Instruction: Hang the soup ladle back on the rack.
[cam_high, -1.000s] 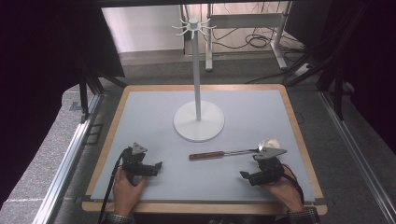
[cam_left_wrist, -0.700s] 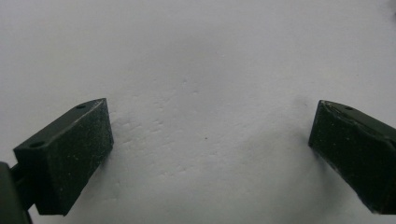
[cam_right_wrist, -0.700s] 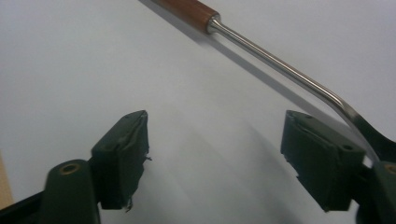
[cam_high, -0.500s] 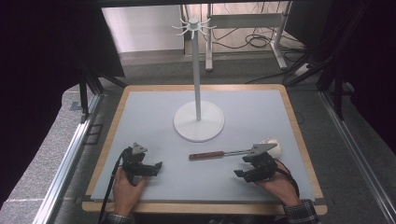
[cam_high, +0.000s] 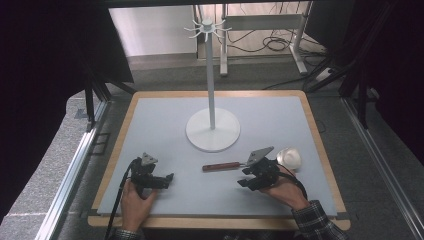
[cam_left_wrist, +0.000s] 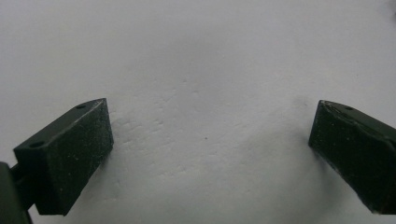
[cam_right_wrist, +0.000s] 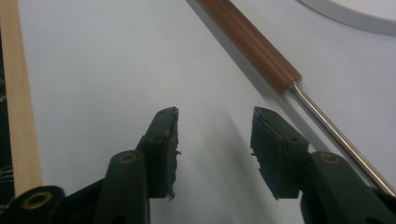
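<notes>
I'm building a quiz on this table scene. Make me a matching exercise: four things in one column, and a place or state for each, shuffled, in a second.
Things
1. white stand
2. ladle
3. left gripper
4. right gripper

Places or states
A. open over bare mat, near the table's front left
B. upright at mid-table, hooks at its top
C. open, fingers beside a wooden handle without touching it
D. lying flat, wooden handle toward the left, white bowl at the right

Pairs: 1-B, 2-D, 3-A, 4-C
</notes>
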